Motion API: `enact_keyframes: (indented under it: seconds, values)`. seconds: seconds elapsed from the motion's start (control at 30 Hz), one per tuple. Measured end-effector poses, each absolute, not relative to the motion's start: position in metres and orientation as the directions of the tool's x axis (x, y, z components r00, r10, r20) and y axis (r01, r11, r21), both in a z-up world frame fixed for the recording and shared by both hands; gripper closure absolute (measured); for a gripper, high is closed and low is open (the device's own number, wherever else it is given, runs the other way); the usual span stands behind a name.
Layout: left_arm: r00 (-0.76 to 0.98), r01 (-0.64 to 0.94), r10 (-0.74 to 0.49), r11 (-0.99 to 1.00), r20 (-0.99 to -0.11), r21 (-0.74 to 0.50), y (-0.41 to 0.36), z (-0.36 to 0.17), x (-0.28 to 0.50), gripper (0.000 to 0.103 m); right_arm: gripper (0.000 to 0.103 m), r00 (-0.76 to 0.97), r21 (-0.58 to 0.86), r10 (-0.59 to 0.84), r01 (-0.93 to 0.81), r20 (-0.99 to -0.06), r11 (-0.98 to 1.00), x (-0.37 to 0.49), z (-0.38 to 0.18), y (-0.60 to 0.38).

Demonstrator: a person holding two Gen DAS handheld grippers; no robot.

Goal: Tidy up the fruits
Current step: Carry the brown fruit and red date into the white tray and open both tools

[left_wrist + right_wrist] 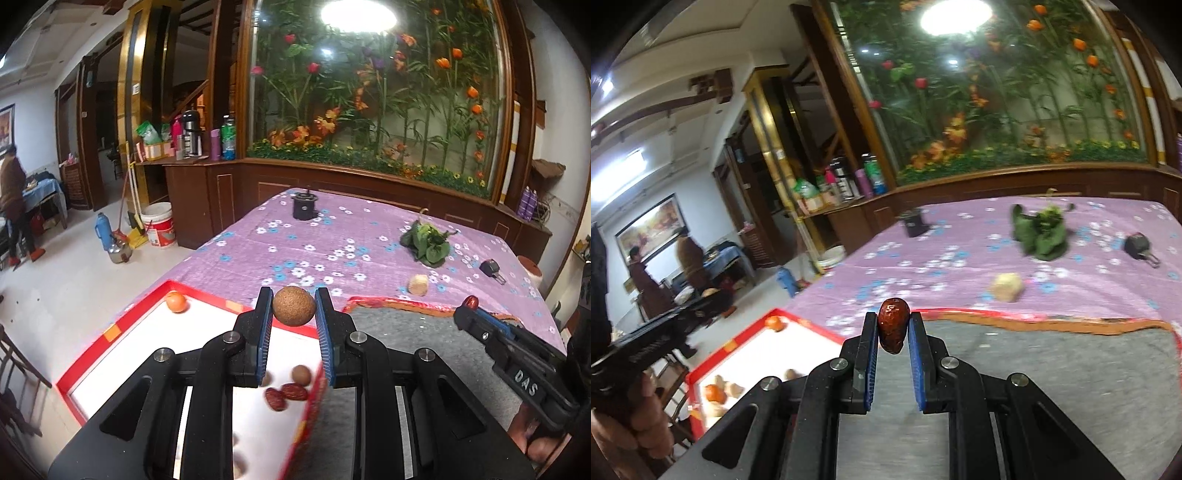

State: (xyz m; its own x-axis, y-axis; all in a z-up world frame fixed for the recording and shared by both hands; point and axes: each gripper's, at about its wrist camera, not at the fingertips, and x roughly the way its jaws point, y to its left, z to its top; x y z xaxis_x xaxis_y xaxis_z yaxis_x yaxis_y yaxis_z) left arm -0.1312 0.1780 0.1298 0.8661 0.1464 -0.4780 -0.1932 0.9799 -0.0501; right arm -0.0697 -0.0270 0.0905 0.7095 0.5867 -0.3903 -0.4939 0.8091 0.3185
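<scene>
Left wrist view: the left gripper clamps a round brown fruit between its 2 blue pads at frame centre, above the far rim of a red-edged tray. The tray's white floor holds an orange fruit in its far corner, at centre left, and 2 red dates plus a small brown fruit at lower centre. To the right of the tray lies a grey mat. At the right edge, the right gripper pinches a red date at its tip.

Right wrist view: the right gripper is nearly closed, its pads gripping the red date upright at centre, over the grey mat. The tray sits at lower left with several fruits inside. On the purple flowered cloth beyond rest a pale lump, leafy greens, a black cylinder and a dark key-like item.
</scene>
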Motion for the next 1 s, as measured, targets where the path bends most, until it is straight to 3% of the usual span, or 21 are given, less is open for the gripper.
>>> enact_keyframes:
  seconds: [0.27, 1.0]
  values:
    - [0.865, -0.241, 0.171, 0.966, -0.472, -0.092, 0.216, 0.129, -0.150, 0.081, 0.088, 0.631, 0.328, 0.670, -0.585, -0.391, 0.742, -0.096, 0.097, 0.036]
    - [0.847, -0.318, 0.213, 0.937, -0.488, -0.142, 0.273, 0.116, -0.174, 0.081, 0.088, 0.512, 0.292, 0.731, -0.689, -0.451, 0.663, -0.129, 0.085, 0.129]
